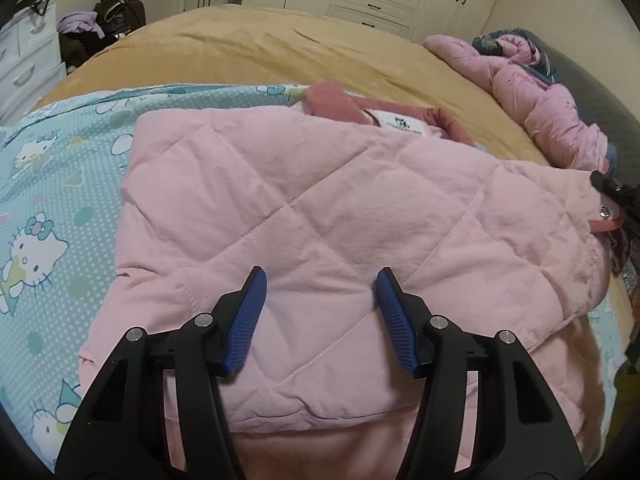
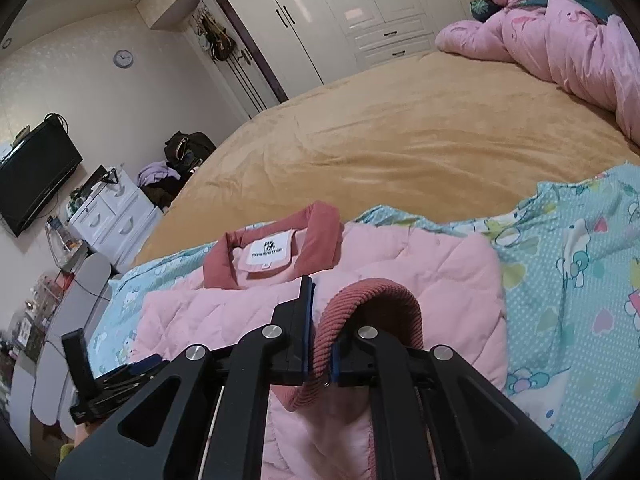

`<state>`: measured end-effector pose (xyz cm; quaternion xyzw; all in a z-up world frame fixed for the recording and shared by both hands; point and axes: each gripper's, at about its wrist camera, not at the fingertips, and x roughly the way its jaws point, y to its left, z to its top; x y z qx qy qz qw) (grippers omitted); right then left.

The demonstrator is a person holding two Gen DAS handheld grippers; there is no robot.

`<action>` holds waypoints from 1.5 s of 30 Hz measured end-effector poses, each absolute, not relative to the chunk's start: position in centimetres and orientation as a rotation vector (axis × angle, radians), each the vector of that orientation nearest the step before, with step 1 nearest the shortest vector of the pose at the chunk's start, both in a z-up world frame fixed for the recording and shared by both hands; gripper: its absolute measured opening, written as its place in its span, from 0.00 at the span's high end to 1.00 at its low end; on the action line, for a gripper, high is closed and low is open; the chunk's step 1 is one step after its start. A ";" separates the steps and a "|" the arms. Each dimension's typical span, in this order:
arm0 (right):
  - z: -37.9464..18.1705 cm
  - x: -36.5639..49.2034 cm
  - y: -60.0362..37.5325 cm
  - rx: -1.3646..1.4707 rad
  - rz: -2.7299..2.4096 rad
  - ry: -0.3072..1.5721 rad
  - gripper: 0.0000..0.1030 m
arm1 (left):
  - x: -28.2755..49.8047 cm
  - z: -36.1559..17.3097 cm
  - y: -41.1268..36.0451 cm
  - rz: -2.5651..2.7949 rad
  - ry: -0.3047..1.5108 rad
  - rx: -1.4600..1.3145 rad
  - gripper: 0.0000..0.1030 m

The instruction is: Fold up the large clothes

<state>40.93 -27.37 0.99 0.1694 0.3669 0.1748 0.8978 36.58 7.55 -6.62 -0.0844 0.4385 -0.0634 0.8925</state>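
Left claw (image 1: 320,308) is hanging released, blue fingers (image 1: 246,322) spread wide just above the quilted pink jacket (image 1: 304,216), not touching any fabric I can confirm. Right claw (image 2: 319,334) is clenching on the jacket's dusty-rose ribbed cuff (image 2: 372,300); the cuff is arching up out of the jaws and folding over the right finger.

Jacket is lying on the Hello Kitty sheet (image 1: 44,208), which is spread over the tan blanket (image 1: 280,52) on the bed. Body is already folded into a rough rectangle, quilting facing up. Rose collar (image 2: 276,240) with the white neck label (image 2: 270,254) is sitting at the far edge, pointing toward the wardrobe (image 2: 360,4). In the left view, the sleeve end is stretching off to the right side, where the right claw's black hardware (image 1: 612,192) is showing at the frame edge.

Crumpled pink duvet (image 2: 560,44) is sitting at the far right of the bed, well apart from the jacket. White drawer unit (image 2: 112,216) and wall TV (image 2: 36,176) are standing off to the left.
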 end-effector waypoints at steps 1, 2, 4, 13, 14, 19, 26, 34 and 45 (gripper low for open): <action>1.0 40.6 -27.4 0.343 0.356 0.764 0.89 | 36.6 -6.8 7.5 -0.130 0.912 -0.174 0.52; 1.1 40.3 -27.6 0.333 0.341 0.764 0.86 | 36.6 -6.9 7.6 -0.130 0.914 -0.175 0.52; 1.5 39.5 -28.2 0.339 0.315 0.752 0.70 | 36.7 -7.1 7.7 -0.131 0.917 -0.182 0.52; 3.6 36.3 -24.4 0.184 0.321 0.654 0.35 | 36.8 -7.3 7.6 -0.130 0.916 -0.187 0.51; 3.5 36.3 -23.4 0.155 0.338 0.661 0.34 | 36.9 -7.4 7.6 -0.130 0.915 -0.187 0.51; 1.3 37.5 -17.4 -0.025 0.375 0.763 0.22 | 36.8 -7.5 7.6 -0.126 0.916 -0.184 0.51; -5.6 40.1 -15.6 -0.113 0.251 0.943 0.17 | 36.8 -7.5 7.6 -0.127 0.916 -0.183 0.51; -8.9 41.0 -15.7 -0.082 0.247 0.950 0.09 | 36.8 -7.4 7.3 -0.125 0.919 -0.169 0.52; -4.1 38.2 -18.0 0.110 0.323 0.876 0.06 | 36.3 -4.9 7.4 -0.156 0.907 -0.188 0.26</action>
